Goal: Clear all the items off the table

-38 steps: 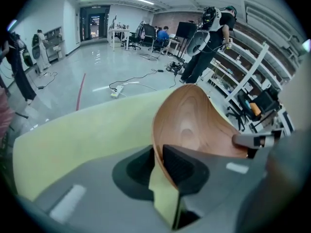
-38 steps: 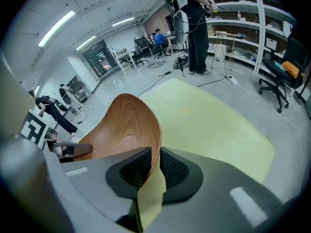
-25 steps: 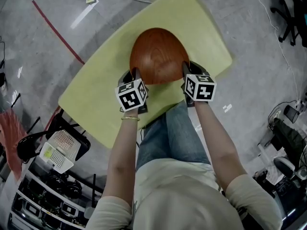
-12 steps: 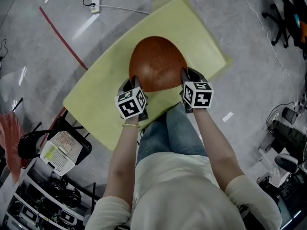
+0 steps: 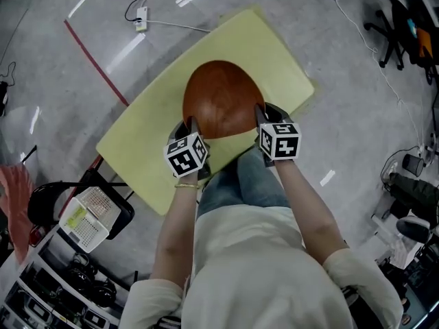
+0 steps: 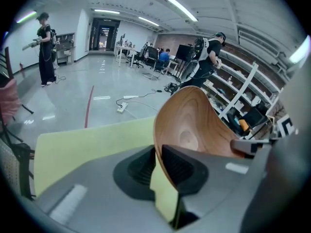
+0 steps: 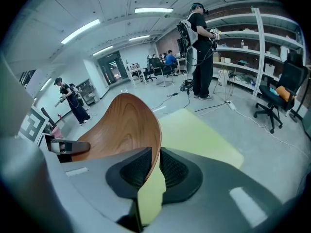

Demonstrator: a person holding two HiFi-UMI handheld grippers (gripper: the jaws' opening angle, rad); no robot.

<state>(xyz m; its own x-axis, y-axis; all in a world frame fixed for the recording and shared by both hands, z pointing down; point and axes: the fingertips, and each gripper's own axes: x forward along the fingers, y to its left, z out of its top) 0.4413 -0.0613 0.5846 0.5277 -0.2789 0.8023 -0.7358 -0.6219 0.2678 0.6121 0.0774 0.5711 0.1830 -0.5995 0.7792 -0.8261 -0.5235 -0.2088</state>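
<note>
Left claw [image 5: 194,124], right claw [image 5: 260,110] on bowl [image 5: 221,96]

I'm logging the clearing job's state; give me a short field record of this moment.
item: wooden bowl
surface: yellow-green table
left hand-held gripper: shut on the bowl's rim
right hand-held gripper: shut on the rim at the opposite side
bowl position: over the table, held between both grippers, tilted in the gripper views
bowl touching table: cannot tell
other items on table: none seen in the head view
</note>
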